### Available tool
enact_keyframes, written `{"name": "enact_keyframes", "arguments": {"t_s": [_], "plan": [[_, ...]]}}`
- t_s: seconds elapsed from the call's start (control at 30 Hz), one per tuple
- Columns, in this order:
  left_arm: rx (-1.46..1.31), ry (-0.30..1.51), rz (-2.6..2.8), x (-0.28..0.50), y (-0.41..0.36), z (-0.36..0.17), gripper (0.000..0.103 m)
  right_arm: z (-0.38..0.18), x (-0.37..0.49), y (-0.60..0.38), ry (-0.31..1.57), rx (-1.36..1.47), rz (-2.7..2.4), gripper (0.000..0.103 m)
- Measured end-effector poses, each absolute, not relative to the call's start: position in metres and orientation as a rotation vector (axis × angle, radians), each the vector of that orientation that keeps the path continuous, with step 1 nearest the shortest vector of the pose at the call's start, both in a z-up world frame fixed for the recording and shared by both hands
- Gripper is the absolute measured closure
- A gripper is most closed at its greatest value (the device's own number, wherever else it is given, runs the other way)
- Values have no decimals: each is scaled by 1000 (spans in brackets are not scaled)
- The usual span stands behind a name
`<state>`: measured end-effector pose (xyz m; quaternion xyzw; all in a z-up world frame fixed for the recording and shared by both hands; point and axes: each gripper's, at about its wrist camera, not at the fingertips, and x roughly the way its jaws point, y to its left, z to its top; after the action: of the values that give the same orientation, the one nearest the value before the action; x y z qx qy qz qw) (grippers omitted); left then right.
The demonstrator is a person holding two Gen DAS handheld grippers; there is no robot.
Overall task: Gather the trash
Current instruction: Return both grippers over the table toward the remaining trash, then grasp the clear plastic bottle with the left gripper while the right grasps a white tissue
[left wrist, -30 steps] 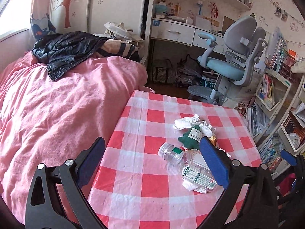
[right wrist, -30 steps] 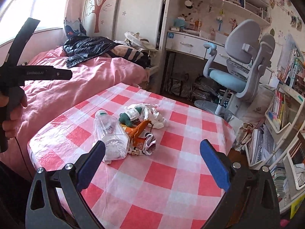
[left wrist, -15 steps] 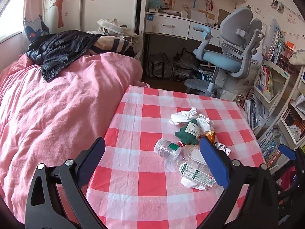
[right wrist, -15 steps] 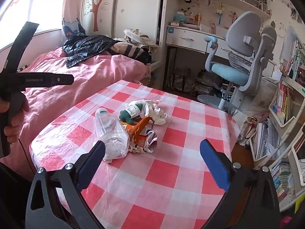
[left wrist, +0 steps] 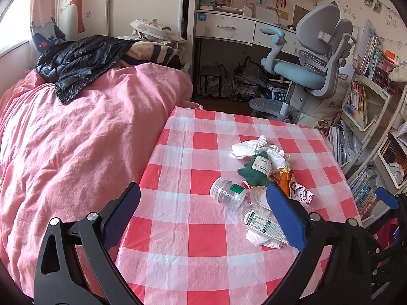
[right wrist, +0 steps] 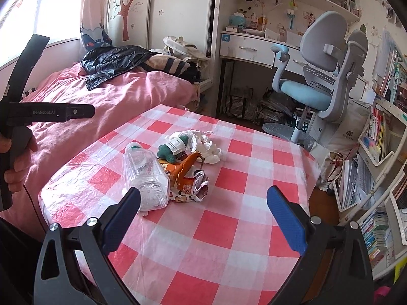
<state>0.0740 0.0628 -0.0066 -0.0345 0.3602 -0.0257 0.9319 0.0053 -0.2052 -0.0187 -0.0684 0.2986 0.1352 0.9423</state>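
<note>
i hold both my left gripper (left wrist: pixel 203 204) and right gripper (right wrist: pixel 203 204) spread wide and empty above the red-and-white checked tabletop (right wrist: pixel 229 241), ready to pick from the clear crushed plastic bottle (right wrist: pixel 145 175) and its pile.

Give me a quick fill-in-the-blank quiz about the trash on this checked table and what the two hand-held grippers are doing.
1. The clear plastic bottle lies on its ____ on the checked tablecloth.
2. The small plush toy with the white tag is coloured ____.
3. The left hand-held gripper and the right hand-held gripper both have their jaws ____, holding nothing.
4. The crumpled tissue lies ____ from the right hand-held gripper than the bottle does.

Missing words: side; green; open; farther
</note>
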Motion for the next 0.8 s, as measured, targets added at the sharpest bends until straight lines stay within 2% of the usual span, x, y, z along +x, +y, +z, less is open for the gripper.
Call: {"name": "enact_keyframes", "arguments": {"t_s": [0.37, 0.53, 0.67, 0.8], "plan": [[-222, 874, 72, 96, 123, -38, 8, -27, 30, -198, 643, -88, 347, 8], [-215, 889, 96, 101, 125, -43, 8, -30, 50, -170, 690, -120, 486, 8], [-190, 902, 86, 104, 117, -45, 8, -45, 70, -145, 813, -96, 578, 8], [-167, 913, 87, 106, 114, -46, 8, -52, 56, -113, 847, -72, 774, 7]]}}
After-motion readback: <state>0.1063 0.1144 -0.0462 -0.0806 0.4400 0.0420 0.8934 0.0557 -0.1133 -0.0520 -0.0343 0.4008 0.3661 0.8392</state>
